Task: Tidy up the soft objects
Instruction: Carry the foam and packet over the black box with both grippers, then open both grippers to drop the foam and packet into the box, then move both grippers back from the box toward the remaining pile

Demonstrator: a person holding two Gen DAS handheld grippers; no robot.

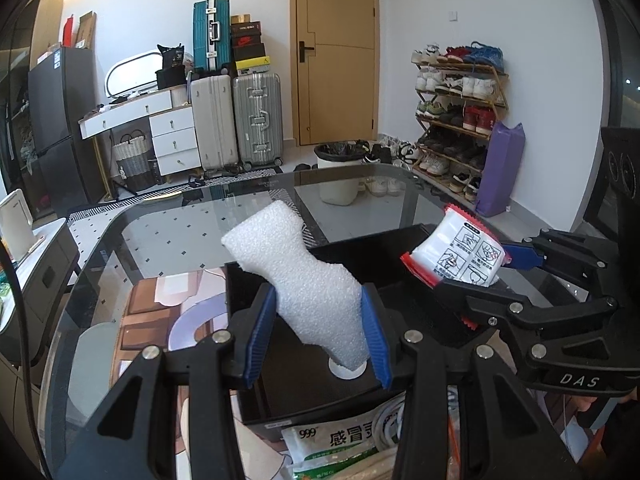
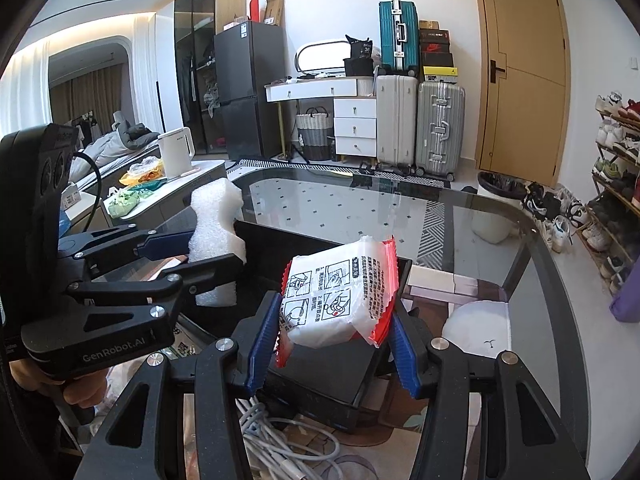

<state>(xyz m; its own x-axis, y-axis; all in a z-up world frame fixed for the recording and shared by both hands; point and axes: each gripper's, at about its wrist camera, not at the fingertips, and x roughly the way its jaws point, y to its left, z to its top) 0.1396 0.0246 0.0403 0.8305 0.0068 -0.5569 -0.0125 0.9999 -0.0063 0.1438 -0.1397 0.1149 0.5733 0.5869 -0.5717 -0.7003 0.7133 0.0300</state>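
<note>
the left claw [image 1: 320, 332] is clamped on a white foam piece [image 1: 296, 276], its blue pads squeezing the narrow waist, and holds it tilted over a black box [image 1: 400, 236] on the glass tabletop [image 1: 180, 224]. the right claw [image 2: 332, 332] grips a white packet with red edges [image 2: 340, 296] above the same box [image 2: 320, 380]. white cables [image 2: 280, 440] lie beside the box, near a green-lettered sachet [image 1: 336, 440].
</note>
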